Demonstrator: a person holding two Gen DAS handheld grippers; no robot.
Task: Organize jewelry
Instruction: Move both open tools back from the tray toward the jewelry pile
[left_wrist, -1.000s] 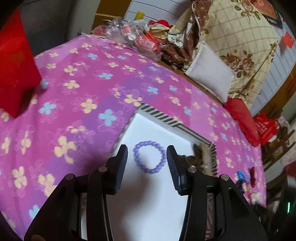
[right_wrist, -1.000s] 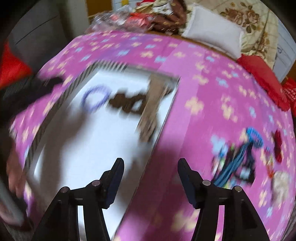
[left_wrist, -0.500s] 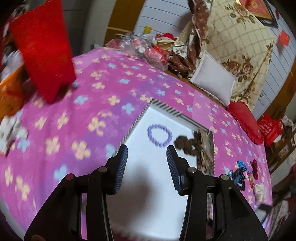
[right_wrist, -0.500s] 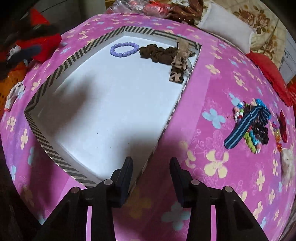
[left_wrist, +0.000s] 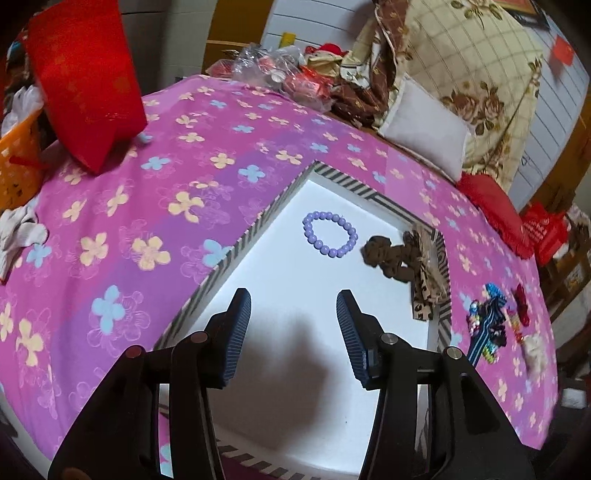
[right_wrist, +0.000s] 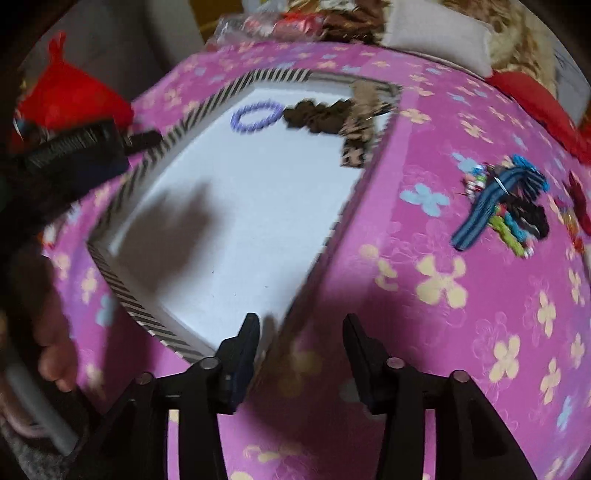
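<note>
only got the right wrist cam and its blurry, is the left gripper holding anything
Observer: No. The left gripper is open with nothing between its fingers, above the white floor of the striped tray.
Operator: is the purple thing touching the brown one
Observer: No. The purple bead bracelet lies apart from the brown scrunchie, with bare white floor between them.
Operator: anything left of the tray i cant see
Observer: An orange basket at the far-left edge of the flowered cloth, beside a red bag.
</note>
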